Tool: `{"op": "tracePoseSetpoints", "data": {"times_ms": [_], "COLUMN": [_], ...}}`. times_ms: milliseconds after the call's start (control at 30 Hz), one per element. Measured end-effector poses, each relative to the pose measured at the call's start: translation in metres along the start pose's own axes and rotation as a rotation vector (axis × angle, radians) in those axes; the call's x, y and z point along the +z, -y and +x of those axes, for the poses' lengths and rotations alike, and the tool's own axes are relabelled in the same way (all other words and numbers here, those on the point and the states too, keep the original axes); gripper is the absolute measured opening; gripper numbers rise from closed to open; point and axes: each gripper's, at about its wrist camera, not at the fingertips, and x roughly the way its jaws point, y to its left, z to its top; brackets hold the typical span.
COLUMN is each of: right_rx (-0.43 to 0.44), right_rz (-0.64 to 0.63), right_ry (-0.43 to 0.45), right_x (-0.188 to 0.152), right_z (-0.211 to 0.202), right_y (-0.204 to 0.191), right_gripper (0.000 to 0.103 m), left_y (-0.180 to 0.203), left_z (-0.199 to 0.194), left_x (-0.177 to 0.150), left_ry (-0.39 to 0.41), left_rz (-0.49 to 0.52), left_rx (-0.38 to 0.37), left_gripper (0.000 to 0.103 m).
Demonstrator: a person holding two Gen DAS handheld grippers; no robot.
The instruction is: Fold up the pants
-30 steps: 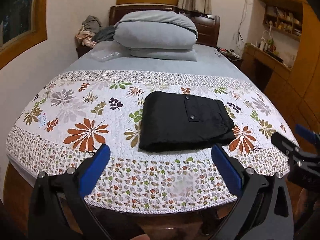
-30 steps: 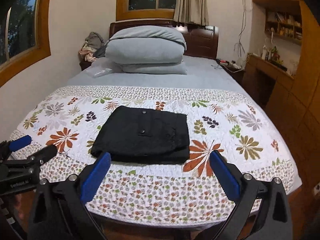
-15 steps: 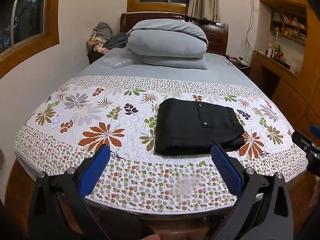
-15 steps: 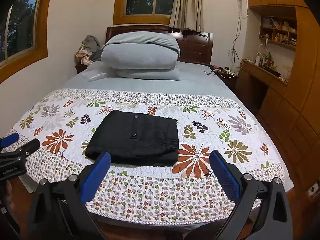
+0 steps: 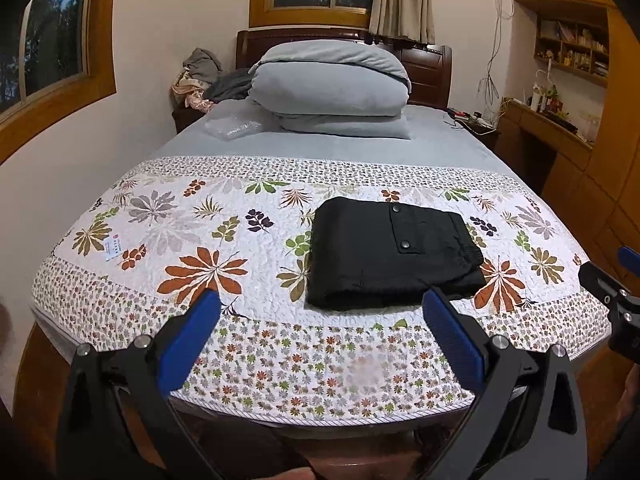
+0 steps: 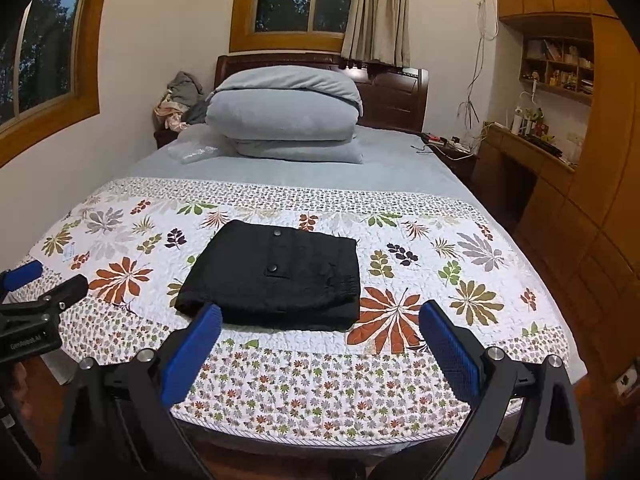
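**Fold looks done, risk is disturbing it**

Pants [image 5: 390, 254] lie folded in a compact stack on the quilt [image 5: 168, 240] near the bed's foot. Left gripper [image 5: 320, 322] and right gripper [image 6: 318, 326] both spread wide, empty, clear of the cloth. Any re-grab could drag the top layer loose.

Left tool [image 5: 320, 320], right tool [image 6: 320, 324] both spread, empty.
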Motion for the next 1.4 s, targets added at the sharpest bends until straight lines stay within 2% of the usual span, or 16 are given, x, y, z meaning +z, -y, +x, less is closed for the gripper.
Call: {"op": "tracePoseSetpoints", "data": {"times_ms": [567,1100,1400], "right_rx": [-0.004,-0.006,-0.011], "right_rz": [-0.007,-0.019,-0.018], "right_ry": [0.003,0.019,0.017], "right_x": [-0.001,-0.001,-0.001], "right_z": [-0.002,-0.005,-0.004], "right_y": [-0.002,-0.003,-0.002], "right_gripper": [0.1,0.1,0.1], "left_y": [0.006,0.012,0.022], "left_z": [-0.001,-0.003,-0.012], "left_x": [-0.002,-0.002,-0.003], "left_ry": [-0.002,0.001,0.031], "left_rz": [-0.017,0.005,0.035], "left_rx": [-0.055,-0.063,-0.104], "left_gripper": [0.101,0.101,0.101]}}
